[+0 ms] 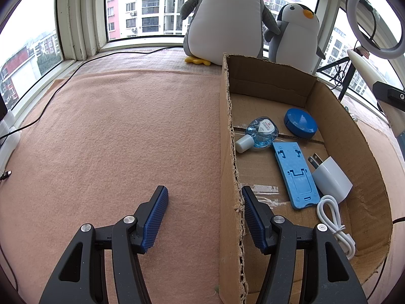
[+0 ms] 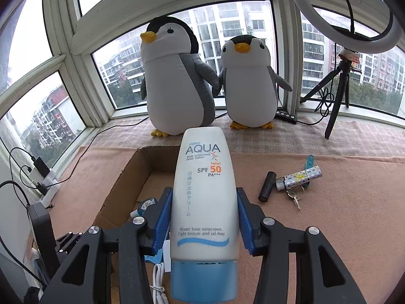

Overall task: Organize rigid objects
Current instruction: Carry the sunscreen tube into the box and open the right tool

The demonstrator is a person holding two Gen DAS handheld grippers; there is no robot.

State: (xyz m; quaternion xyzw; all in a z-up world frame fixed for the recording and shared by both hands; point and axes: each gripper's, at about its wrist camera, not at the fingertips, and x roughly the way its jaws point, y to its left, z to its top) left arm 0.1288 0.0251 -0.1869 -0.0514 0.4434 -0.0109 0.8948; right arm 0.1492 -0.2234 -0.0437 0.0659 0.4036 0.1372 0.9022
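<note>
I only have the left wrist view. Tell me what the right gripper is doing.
Observer: The right gripper is shut on a white sunscreen tube with a blue cap, held over the near end of the cardboard box.
Operator: List what is still outside the box on that side.
Observer: On the pink cloth right of the box lie a black cylinder, a patterned lighter and a small key on a ring.
Operator: Say whether anything else lies by them.
Observer: Yes, a light blue clip-like piece lies just behind the lighter; what it is I cannot tell.
</note>
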